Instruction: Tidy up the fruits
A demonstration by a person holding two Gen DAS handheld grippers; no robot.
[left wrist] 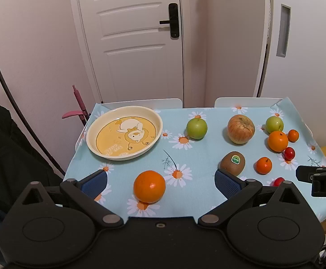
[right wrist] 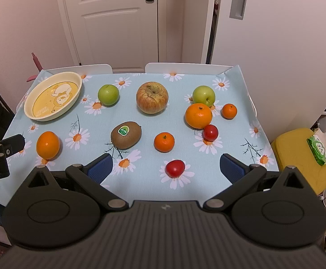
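Observation:
A cream plate with a yellow duck picture (left wrist: pixel 91 134) (right wrist: pixel 29 107) sits empty at the table's far left. Loose fruit lies on the blue daisy tablecloth: an orange (left wrist: pixel 149 186) (right wrist: pixel 48 145), a kiwi (left wrist: pixel 232 163) (right wrist: pixel 126 135), two green apples (left wrist: pixel 196 127) (right wrist: pixel 204 95), a large red-yellow apple (left wrist: pixel 240 129) (right wrist: pixel 152 97), a second orange (right wrist: pixel 198 116), two tangerines (right wrist: pixel 164 142) (right wrist: pixel 229 111) and two small red fruits (right wrist: pixel 175 168) (right wrist: pixel 210 132). My left gripper (left wrist: pixel 160 185) is open, its jaws either side of the near orange. My right gripper (right wrist: pixel 166 168) is open around the near red fruit.
Two white chair backs (right wrist: pixel 77 68) (right wrist: pixel 185 66) stand behind the table, before a white door (left wrist: pixel 131 40). A yellow stool (right wrist: pixel 301 154) with a green packet (right wrist: pixel 318 149) stands at the right. A pink tool (left wrist: pixel 78 105) leans at the far left corner.

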